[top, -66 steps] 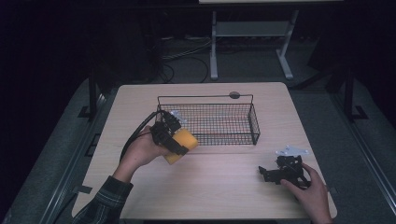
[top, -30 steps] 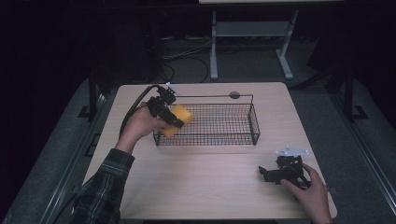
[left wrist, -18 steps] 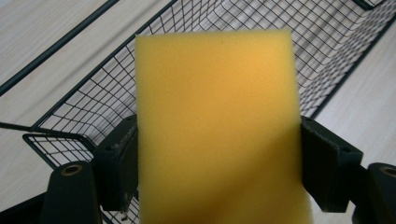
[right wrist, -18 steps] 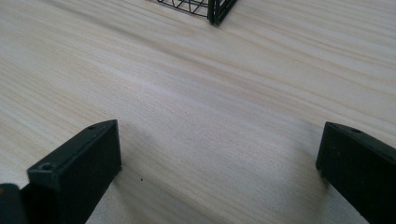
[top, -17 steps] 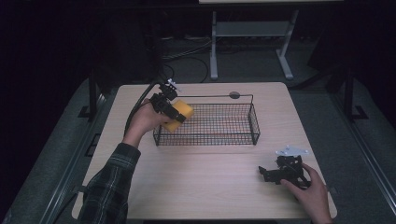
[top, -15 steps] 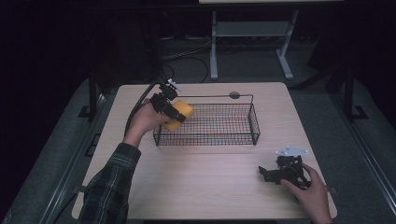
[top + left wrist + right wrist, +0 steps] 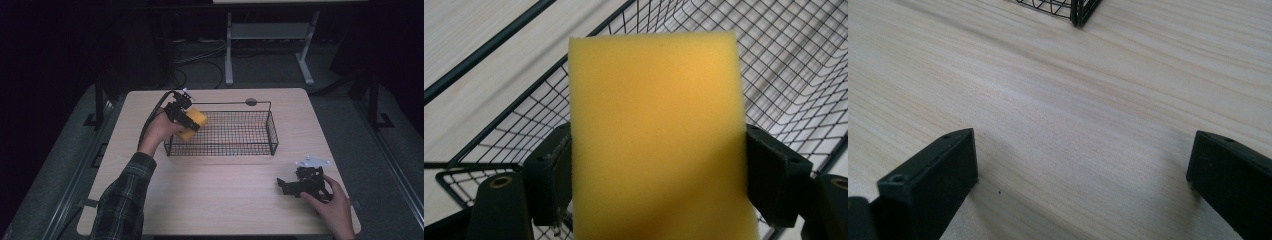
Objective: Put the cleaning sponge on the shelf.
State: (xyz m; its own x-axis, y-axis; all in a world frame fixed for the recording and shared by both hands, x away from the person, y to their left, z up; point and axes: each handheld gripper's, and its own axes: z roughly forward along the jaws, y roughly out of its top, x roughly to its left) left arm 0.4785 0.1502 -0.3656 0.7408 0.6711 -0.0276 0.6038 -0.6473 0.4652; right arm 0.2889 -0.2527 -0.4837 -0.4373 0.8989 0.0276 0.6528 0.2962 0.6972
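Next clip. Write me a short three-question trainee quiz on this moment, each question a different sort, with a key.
1. True or false: the left tongs are shut on the yellow sponge.
2. Where is the sponge? A: flat on the table, B: held over the left end of the wire basket, C: in the right tongs.
3. Fill in: the right tongs' jaws stand ____ over bare wood.

Key:
1. True; a jaw presses each side.
2. B.
3. Open, nothing between them.
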